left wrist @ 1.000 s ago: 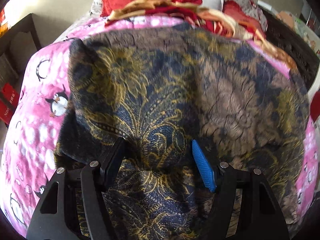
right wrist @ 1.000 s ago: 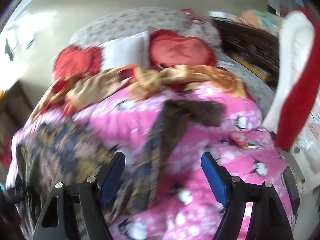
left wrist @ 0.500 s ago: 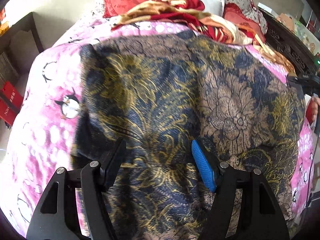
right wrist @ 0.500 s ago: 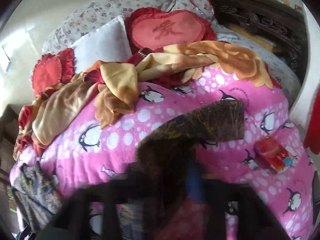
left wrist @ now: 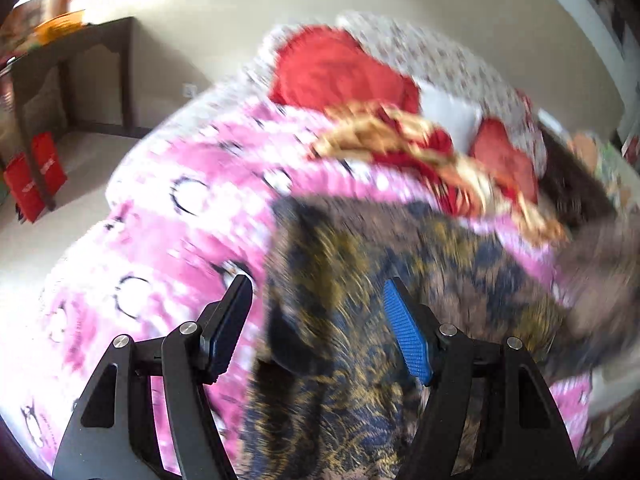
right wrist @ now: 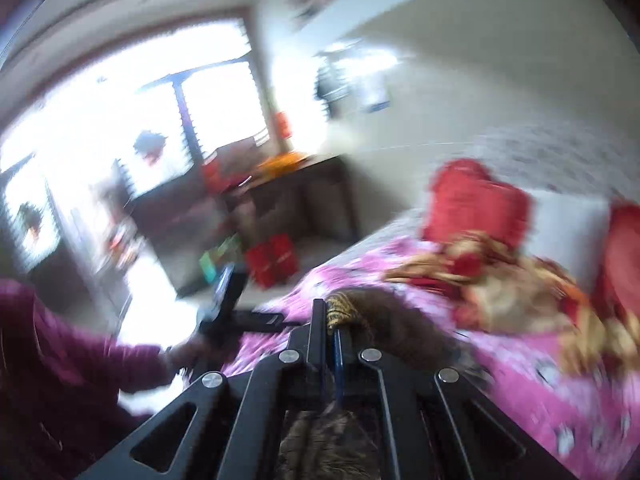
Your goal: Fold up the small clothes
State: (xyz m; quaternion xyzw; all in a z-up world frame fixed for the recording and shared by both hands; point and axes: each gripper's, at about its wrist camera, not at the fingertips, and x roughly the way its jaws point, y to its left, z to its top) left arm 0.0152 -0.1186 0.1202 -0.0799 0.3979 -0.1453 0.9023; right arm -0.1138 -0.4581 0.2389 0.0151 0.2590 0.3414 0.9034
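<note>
A dark blue, gold and brown patterned garment (left wrist: 360, 280) lies spread on the pink penguin blanket (left wrist: 180, 240). My left gripper (left wrist: 320, 320) hovers open above the garment's left edge, with cloth below its jaws but not pressed. In the right wrist view, my right gripper (right wrist: 329, 320) is shut on a bunched fold of the garment (right wrist: 348, 306), holding it up off the bed. That raised part shows blurred at the right of the left wrist view. The left gripper (right wrist: 224, 300) also appears there, held by a hand in a magenta sleeve (right wrist: 80, 368).
Red heart cushions (left wrist: 332, 68), a white pillow (right wrist: 568, 228) and a crumpled gold and red blanket (left wrist: 420, 140) fill the head of the bed. A dark wooden table (left wrist: 80, 60) and red bags (left wrist: 36, 172) stand on the floor to the left. A bright window (right wrist: 160, 100) lies beyond.
The right gripper closed on part of the garment, lifted it and swung left toward the window side. The left gripper rose and drew back, still open, so more of the room shows.
</note>
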